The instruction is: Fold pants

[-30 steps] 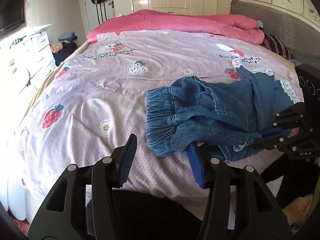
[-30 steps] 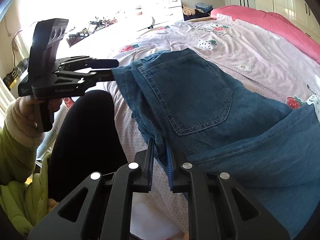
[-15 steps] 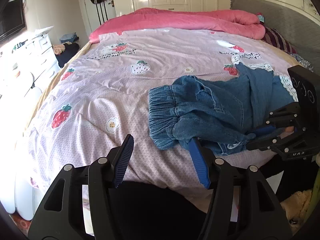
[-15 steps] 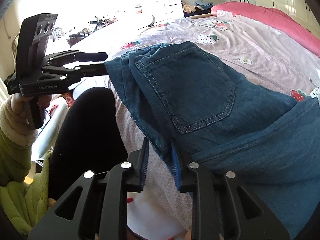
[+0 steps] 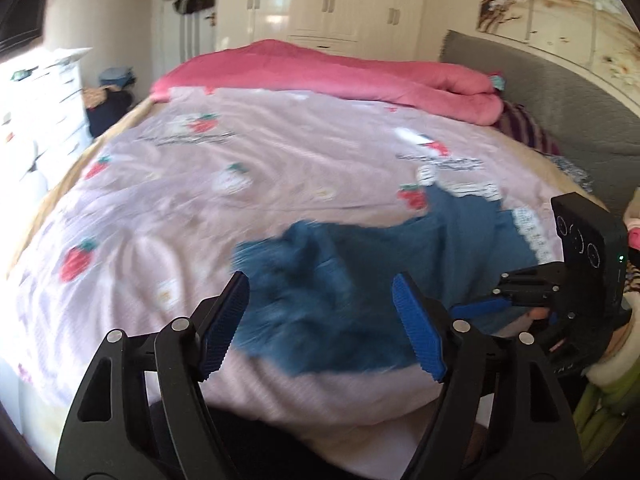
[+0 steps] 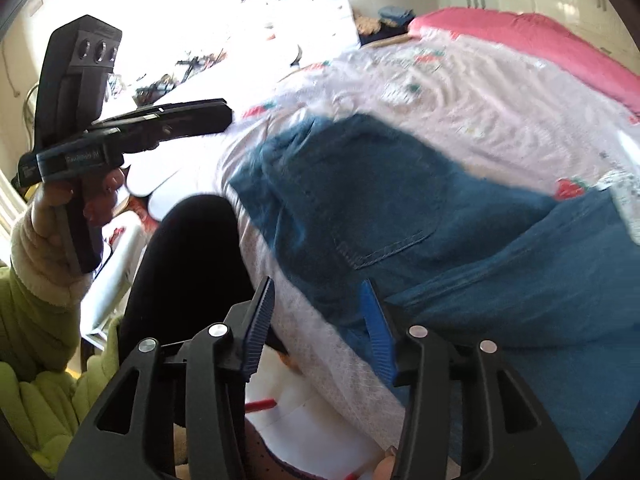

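Blue denim pants (image 5: 360,280) lie bunched on the pink strawberry quilt (image 5: 240,168) near the bed's front edge, blurred by motion. In the right wrist view the pants (image 6: 380,200) show a back pocket. My left gripper (image 5: 320,324) hovers over the waist end, its jaws opening, and no cloth is between the pads. My right gripper (image 6: 320,326) is also opening above the pants' near edge, with the denim lying loose behind it. Each gripper shows in the other's view: the right gripper (image 5: 472,308) at the right, the left gripper (image 6: 224,114) held up in a hand at the left.
A rolled pink blanket (image 5: 328,72) lies across the far end of the bed, against a grey headboard (image 5: 540,92). White drawers (image 5: 44,100) stand to the left. A person's dark leg (image 6: 184,272) and green sleeve (image 6: 32,320) are at the bed's near edge.
The right gripper, first shut on the denim's edge, has opened and let it go. The left jaws have spread wider. Both grippers have lifted and drawn back from the pants.
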